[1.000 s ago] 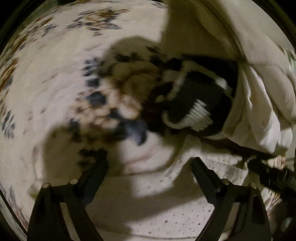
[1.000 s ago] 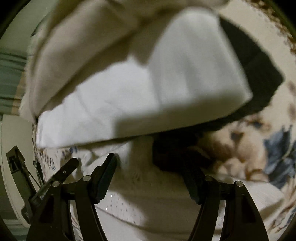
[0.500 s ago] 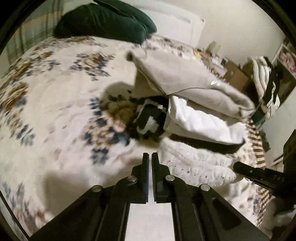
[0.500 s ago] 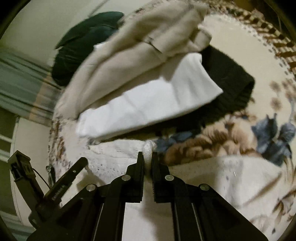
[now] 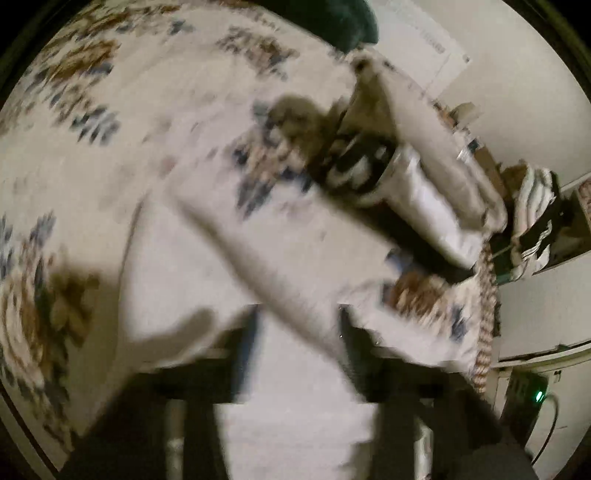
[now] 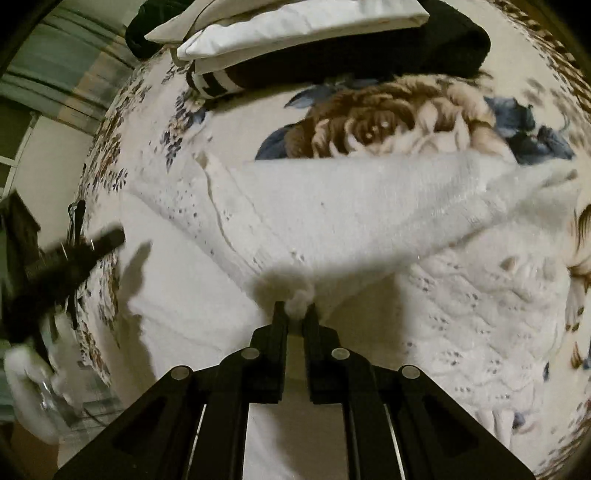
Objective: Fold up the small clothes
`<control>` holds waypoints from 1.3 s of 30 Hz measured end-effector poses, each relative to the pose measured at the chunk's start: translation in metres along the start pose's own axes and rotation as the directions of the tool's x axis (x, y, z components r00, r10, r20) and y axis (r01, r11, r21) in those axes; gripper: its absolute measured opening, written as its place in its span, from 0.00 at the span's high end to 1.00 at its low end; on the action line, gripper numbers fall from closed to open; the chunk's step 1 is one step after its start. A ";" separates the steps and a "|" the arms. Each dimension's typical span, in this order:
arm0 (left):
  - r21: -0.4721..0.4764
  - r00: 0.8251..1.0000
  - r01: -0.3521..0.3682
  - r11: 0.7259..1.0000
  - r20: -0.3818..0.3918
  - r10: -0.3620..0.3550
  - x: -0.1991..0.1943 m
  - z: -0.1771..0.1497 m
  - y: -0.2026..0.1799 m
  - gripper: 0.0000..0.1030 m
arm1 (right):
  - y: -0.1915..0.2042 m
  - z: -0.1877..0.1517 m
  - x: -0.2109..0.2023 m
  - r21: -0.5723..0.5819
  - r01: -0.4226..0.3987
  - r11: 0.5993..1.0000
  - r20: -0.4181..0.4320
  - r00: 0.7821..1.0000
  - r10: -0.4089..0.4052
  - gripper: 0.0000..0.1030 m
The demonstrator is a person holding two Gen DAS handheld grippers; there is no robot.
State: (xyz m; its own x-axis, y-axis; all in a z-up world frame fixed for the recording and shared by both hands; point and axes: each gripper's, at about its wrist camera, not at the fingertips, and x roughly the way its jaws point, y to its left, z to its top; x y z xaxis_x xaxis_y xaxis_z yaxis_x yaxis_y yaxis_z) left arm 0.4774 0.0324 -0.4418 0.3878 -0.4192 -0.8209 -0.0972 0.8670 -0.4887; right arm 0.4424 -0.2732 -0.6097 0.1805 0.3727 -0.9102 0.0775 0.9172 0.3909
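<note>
A white knitted sweater [image 6: 332, 221] lies spread on the flowered bedspread [image 6: 388, 122], one sleeve folded across its body. My right gripper [image 6: 297, 312] is shut on a pinch of the sweater's knit at its near edge. In the left wrist view the picture is blurred by motion: the sweater [image 5: 266, 258] fills the lower middle and runs between the fingers of my left gripper [image 5: 297, 325], which stand apart; I cannot tell whether they hold it. The left gripper [image 6: 66, 258] also shows as a dark blur at the left of the right wrist view.
A stack of folded clothes [image 6: 295, 33] lies at the far side of the bed: beige and white pieces on a black one with white stripes. It also shows in the left wrist view [image 5: 417, 177]. A dark green pillow [image 5: 347, 22] lies behind. The bed's edge [image 5: 487, 295] is at right.
Both grippers pulled back from the stack, drawing the white sweater out flat on the bedspread. The left gripper's fingers, shut half a second ago, now stand apart. The right stays shut on the knit.
</note>
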 end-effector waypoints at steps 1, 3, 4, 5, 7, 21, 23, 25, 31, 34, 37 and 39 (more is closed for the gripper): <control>-0.005 1.000 0.030 1.000 0.004 -0.030 0.003 0.012 -0.008 0.45 | -0.003 0.000 -0.005 0.019 0.001 1.000 0.007 1.000 -0.001 0.77; 0.010 0.998 0.064 0.998 -0.022 -0.064 0.017 0.029 -0.020 0.45 | -0.008 0.003 -0.023 0.083 -0.025 0.996 0.065 0.998 0.020 0.66; 0.034 0.996 0.074 0.997 -0.062 -0.072 0.033 0.039 -0.031 0.45 | -0.011 0.004 -0.032 0.106 -0.044 0.993 0.095 0.995 0.034 0.64; 0.052 0.994 0.060 0.997 -0.093 -0.055 0.046 0.045 -0.038 0.45 | -0.014 0.006 -0.039 0.134 -0.054 0.990 0.126 0.991 0.037 0.64; 0.096 0.982 0.065 0.993 -0.184 -0.047 0.085 0.054 -0.054 0.45 | -0.018 0.011 -0.043 0.181 -0.057 0.982 0.161 0.987 0.028 0.64; 0.259 0.926 -0.024 0.966 -0.359 0.120 0.048 -0.067 -0.001 0.45 | -0.023 0.006 -0.035 0.307 -0.031 0.951 0.160 0.987 -0.019 0.64; 0.191 0.932 -0.037 0.981 -0.349 0.104 0.034 -0.074 0.009 0.45 | -0.024 0.002 -0.033 0.327 -0.030 0.945 0.144 0.989 -0.019 0.64; 0.091 0.947 -0.033 0.995 -0.315 0.060 0.022 -0.069 0.016 0.45 | -0.026 -0.001 -0.030 0.359 -0.041 0.932 0.132 0.991 -0.007 0.64; -0.077 0.973 -0.007 0.997 -0.232 -0.011 0.036 -0.044 0.006 0.45 | -0.040 -0.007 -0.016 0.515 -0.157 0.843 0.152 0.984 0.090 0.40; 0.076 0.971 -0.102 0.992 -0.210 0.116 0.054 -0.043 -0.016 0.45 | -0.048 -0.008 -0.004 0.599 -0.207 0.773 0.168 0.977 0.131 0.39; 0.220 0.942 -0.196 0.956 -0.229 0.246 0.072 -0.058 -0.022 0.45 | -0.039 -0.005 0.013 0.556 -0.115 0.824 0.102 0.992 0.070 0.40; 0.268 0.931 -0.224 0.937 -0.224 0.287 0.076 -0.072 -0.018 0.45 | -0.027 -0.004 0.024 0.480 0.010 0.877 0.023 0.999 -0.024 0.42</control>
State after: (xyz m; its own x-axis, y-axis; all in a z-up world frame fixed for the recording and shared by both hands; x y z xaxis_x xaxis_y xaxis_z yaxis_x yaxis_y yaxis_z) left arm 0.4432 -0.0347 -0.5164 0.1278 -0.2022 -0.9710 0.0679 0.9785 -0.1948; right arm 0.4406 -0.2889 -0.6427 0.2013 0.3468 -0.9161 0.5405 0.7407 0.3991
